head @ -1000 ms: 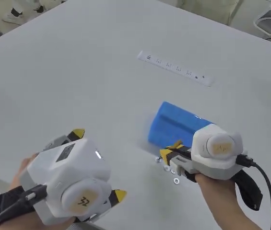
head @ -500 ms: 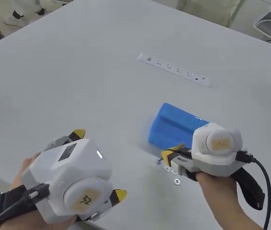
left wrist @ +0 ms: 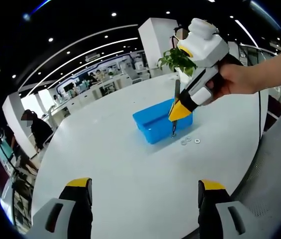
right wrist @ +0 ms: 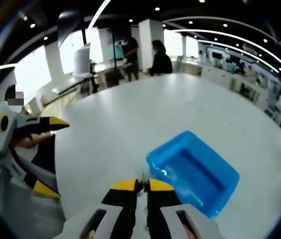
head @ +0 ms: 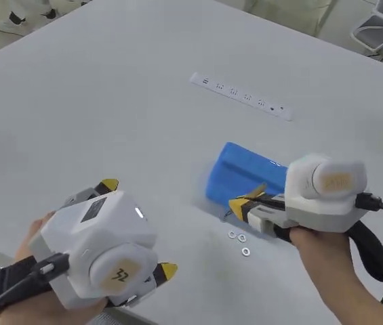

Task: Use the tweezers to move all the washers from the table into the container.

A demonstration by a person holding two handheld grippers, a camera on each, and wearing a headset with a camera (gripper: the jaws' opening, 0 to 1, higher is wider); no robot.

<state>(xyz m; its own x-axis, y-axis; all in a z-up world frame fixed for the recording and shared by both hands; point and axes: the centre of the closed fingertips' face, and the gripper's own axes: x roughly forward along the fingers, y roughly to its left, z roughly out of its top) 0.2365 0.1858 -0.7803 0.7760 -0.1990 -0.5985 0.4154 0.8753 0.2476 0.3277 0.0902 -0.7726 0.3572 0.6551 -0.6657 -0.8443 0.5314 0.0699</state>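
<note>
The right gripper [head: 244, 201] hangs at the near side of the blue container [head: 242, 170], its yellow-tipped jaws clenched on the tweezers [left wrist: 176, 93]. In the left gripper view the tweezers stand nearly upright, and their tip points down at the table [head: 110, 101] just beside the container's near wall. Whether the tip holds anything is too small to tell.

Three washers [head: 240, 241] lie on the table just in front of the container, close together and a little to the side of the tweezers' tip. They are outside the container and apart from its wall.

The left gripper [head: 139, 227] is held well apart from the container, on the person's side of the table. Its jaws are spread wide with nothing between them, and in its own view they frame the container and the right gripper.

A white power strip [head: 240, 97] lies flat on the table beyond the container's far side. In the left gripper view a green plant [left wrist: 176, 57] stands behind the container.
</note>
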